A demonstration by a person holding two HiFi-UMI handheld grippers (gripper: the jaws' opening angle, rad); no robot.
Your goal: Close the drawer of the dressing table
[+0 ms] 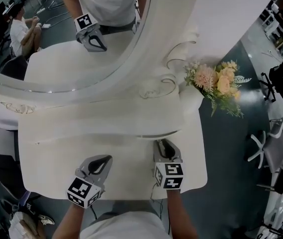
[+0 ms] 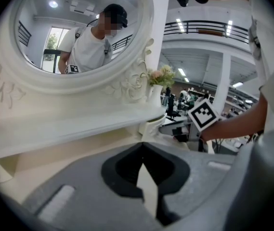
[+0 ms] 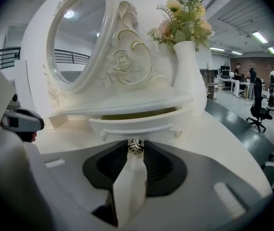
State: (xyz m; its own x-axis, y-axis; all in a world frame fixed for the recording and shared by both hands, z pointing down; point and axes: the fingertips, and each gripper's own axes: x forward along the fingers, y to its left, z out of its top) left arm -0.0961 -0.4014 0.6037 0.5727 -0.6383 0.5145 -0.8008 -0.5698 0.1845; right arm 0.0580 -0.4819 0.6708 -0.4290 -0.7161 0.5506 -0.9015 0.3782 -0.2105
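The right gripper (image 3: 136,152) pinches the knob (image 3: 136,146) of the drawer (image 3: 141,125), which stands slightly open. The left gripper (image 2: 143,150) has its jaws pressed together, empty. A crooked push could skew the drawer and jam it.

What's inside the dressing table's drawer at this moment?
The drawer stands slightly open beneath the shelf; only a narrow yellowish strip of its interior shows. Any contents are hidden behind its front and under the shelf.

White dressing table (image 1: 126,168) bears a mirror (image 1: 81,59) and flower vase (image 3: 189,76).
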